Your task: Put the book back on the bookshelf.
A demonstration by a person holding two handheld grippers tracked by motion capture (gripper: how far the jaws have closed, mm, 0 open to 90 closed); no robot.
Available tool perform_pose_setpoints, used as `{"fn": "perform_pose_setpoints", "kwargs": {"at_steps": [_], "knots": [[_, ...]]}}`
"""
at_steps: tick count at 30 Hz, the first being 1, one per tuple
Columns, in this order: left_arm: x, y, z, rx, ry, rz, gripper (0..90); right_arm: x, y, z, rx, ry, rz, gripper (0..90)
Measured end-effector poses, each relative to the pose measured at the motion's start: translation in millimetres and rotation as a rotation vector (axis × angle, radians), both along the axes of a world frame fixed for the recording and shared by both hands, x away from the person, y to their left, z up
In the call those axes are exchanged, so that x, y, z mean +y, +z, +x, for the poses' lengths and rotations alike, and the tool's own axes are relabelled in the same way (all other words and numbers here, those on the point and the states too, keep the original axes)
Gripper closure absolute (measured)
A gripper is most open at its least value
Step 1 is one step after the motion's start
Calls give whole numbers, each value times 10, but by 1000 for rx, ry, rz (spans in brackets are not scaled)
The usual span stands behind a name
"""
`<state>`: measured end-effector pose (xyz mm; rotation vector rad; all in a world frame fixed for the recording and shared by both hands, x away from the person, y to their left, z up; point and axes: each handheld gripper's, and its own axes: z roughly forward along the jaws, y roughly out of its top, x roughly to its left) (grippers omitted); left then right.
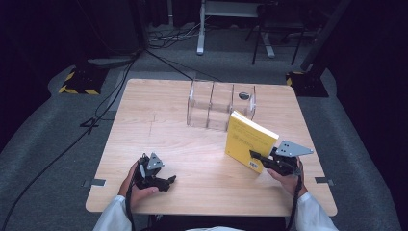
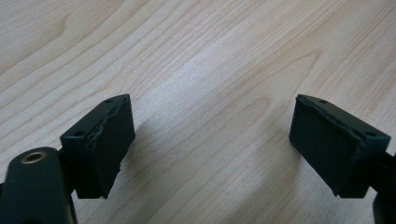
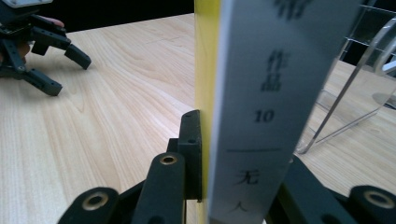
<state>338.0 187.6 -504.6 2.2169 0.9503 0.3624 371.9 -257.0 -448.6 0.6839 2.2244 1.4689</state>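
Fingers (image 3: 189, 154) of the right gripper (image 1: 269, 160) are clamped on a yellow book (image 1: 250, 140). One pad sits flat on the yellow cover. The other finger is on the far side of the book, past the grey spine (image 3: 275, 93), and I cannot see that pad. The book stands up on the table (image 1: 192, 154), tilted a bit, with its low corner in the jaws. I think it is held this way so it can go upright into the clear rack (image 1: 220, 105) just behind it. The rack has slots, and a thin book fits in a slot only if it stands on its edge.

The left gripper (image 1: 161, 182) sits low near the front of the table, well apart from the book. Its fingers (image 2: 100, 144) are spread wide with only bare wood between them. It holds nothing. I guess it is waiting to help.

The book is on the right side of the table, right in front of the rack and near it. I cannot tell if they touch. Its grey spine faces the right gripper's camera, and the jaws pinch it from both sides.
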Motion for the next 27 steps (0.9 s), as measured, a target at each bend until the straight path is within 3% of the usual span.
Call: {"fn": "perform_pose_setpoints", "kwargs": {"at_steps": [27], "knots": [[0,0,0,-1,1,0,147,-111,108,220,-30,-134,30,762]]}}
